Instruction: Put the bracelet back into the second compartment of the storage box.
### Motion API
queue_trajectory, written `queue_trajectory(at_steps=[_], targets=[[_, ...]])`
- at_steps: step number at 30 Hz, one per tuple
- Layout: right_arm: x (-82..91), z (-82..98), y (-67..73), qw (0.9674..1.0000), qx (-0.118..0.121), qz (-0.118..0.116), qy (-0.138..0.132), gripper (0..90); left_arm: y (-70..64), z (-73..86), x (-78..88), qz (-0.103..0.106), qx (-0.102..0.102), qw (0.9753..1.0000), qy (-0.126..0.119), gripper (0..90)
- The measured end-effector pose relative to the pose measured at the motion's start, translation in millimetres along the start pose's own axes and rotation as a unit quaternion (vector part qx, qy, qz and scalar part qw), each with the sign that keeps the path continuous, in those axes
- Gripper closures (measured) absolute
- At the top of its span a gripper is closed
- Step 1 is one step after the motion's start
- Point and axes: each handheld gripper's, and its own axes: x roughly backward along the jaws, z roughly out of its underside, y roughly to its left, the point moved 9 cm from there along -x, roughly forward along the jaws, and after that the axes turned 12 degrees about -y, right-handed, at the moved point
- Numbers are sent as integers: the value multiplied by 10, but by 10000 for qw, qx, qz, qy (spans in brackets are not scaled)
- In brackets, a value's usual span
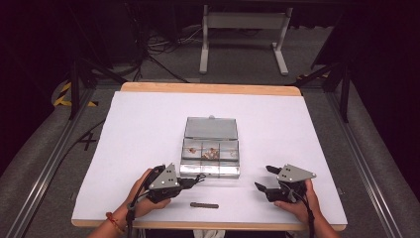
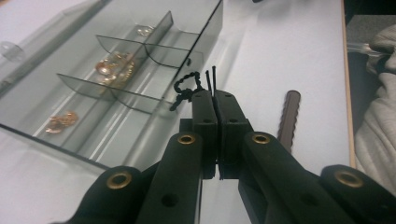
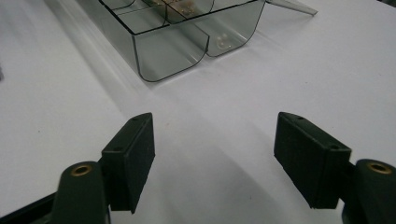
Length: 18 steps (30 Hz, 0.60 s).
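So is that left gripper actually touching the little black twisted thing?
Touching. In the left gripper view, the left gripper has its jaws shut on the black twisted piece, which sticks out past the tips.

You are working in a lab or recording studio, not a home. Your table (image 1: 148, 124) is a wooden board under a white sheet, framed by metal rails (image 1: 44, 168) at left and right. Black curtains darken the upper corners, cables (image 1: 158, 49) trail across grey floor at top, beside hazard tape (image 1: 63, 94) and a white stand (image 1: 242, 34).
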Motion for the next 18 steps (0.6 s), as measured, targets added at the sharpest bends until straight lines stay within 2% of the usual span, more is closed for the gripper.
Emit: queue_trajectory(at_steps=[5,18], targets=[[-21,11,7,9999,135,29,94,282,74,-42,63,-158,13,9998,-106,880],[-25,6,-7,9999,67,83,52,231,305,-81,233,-618,12,9978,-260,878]])
